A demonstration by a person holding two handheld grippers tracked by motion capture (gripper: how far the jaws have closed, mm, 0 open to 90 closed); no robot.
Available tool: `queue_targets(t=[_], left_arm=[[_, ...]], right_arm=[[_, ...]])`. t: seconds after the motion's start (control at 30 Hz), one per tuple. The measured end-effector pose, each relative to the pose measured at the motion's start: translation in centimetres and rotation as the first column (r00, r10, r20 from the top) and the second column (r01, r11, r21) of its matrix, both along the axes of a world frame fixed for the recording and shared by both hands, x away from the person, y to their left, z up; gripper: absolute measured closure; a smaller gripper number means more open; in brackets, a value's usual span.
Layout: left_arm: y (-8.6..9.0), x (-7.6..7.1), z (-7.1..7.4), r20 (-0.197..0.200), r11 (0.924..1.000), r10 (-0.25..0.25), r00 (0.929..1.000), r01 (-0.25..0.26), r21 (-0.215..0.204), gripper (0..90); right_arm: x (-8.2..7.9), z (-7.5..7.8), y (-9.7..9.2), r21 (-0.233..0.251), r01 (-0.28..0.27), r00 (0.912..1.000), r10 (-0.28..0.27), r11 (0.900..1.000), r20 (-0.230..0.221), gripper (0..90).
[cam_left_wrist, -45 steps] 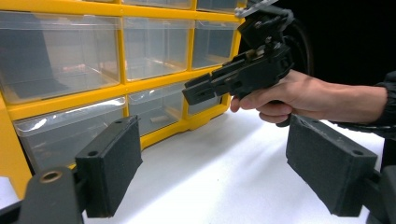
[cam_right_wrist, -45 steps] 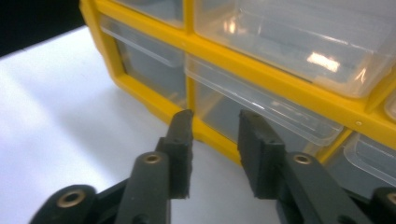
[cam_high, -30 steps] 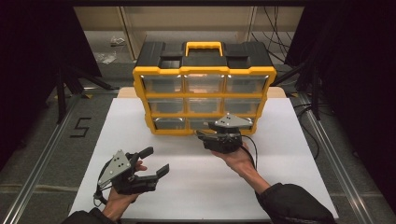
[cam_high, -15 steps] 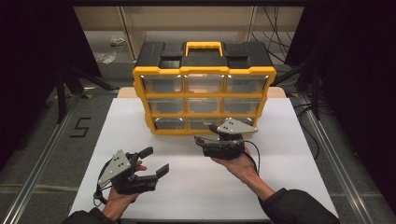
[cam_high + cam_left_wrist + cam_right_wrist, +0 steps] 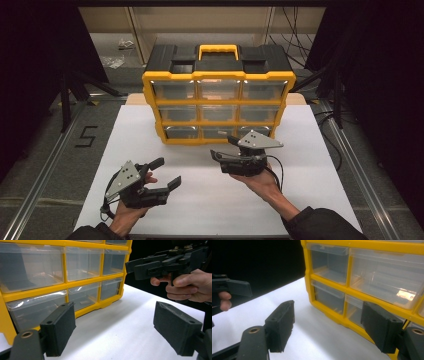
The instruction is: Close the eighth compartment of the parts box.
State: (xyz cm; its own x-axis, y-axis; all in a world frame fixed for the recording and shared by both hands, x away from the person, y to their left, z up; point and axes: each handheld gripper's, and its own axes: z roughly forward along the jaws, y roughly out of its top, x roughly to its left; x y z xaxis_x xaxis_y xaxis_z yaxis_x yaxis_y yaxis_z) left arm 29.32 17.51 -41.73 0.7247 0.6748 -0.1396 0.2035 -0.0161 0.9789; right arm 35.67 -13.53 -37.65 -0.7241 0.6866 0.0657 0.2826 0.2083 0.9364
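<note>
— What had changed since a second earlier?

— My right gripper (image 5: 225,148) had drawn back from the bottom row of the drawer cabinet (image 5: 218,107) toward my side of the table, and its jaws had just been opening. They stood wide, with nothing between them. My left gripper (image 5: 165,172) had kept its place near the front left corner of the table, jaws also wide and empty.

— Any writing you could read?

— Only a dark "5" (image 5: 86,136) marked on the floor, left of the table. I could make out no brand on the cabinet.

— And the cabinet itself?

— It stood upright toward the back edge of the table, about centred: yellow frame, black top, yellow carry handle (image 5: 218,50), three rows of three clear drawers, all shut. In the left gripper view a small pale piece (image 5: 84,302) lay in the bottom middle drawer (image 5: 83,298); what it was I couldn't tell. Something shiny (image 5: 405,294) showed in another drawer in the right gripper view. The others looked empty.

— The surface and the room?

— A white tabletop (image 5: 150,135), bare in front of the cabinet. Grey floor around it, metal rails (image 5: 45,175) along both sides, cables (image 5: 295,42) at the back right, dark beyond.
</note>
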Motion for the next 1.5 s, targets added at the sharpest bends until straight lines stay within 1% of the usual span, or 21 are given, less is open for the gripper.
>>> queue_targets(t=[0.3, 0.43, 0.9, 1.07, 1.5], left_arm=[[0.0, 0.0, 0.0, 0.001, 1.0, 0.0, 1.0, 0.0, 0.001, 17.3], [0.0, -0.1, 0.0, 0.006, 1.0, -0.002, 1.0, 0.002, 0.008, 17.3], [0.0, -0.1, 0.0, 0.006, 0.9999, -0.005, 1.0, 0.005, 0.015, 17.0], [0.0, 0.0, 0.0, 0.004, 0.9999, -0.005, 1.0, 0.005, 0.014, 17.0], [0.0, -0.1, 0.0, 0.004, 0.9999, -0.007, 1.0, 0.007, 0.015, 16.9]], right_arm=[[-0.6, 0.1, -0.3, 0.01, -0.011, 0.9999, 0.011, 0.9999, 0.005, 25.4], [-0.9, 0.2, -0.5, 0.011, -0.013, 0.9998, 0.013, 0.9998, 0.014, 23.8], [-2.1, 0.0, -2.0, 0.038, -0.012, 0.9997, 0.011, 0.9992, 0.024, 20.4], [-2.6, -0.2, -2.5, 0.04, -0.015, 0.9995, 0.013, 0.9991, 0.029, 19.9], [-3.2, -0.6, -3.1, 0.04, -0.019, 0.9995, 0.018, 0.999, 0.024, 18.2]])
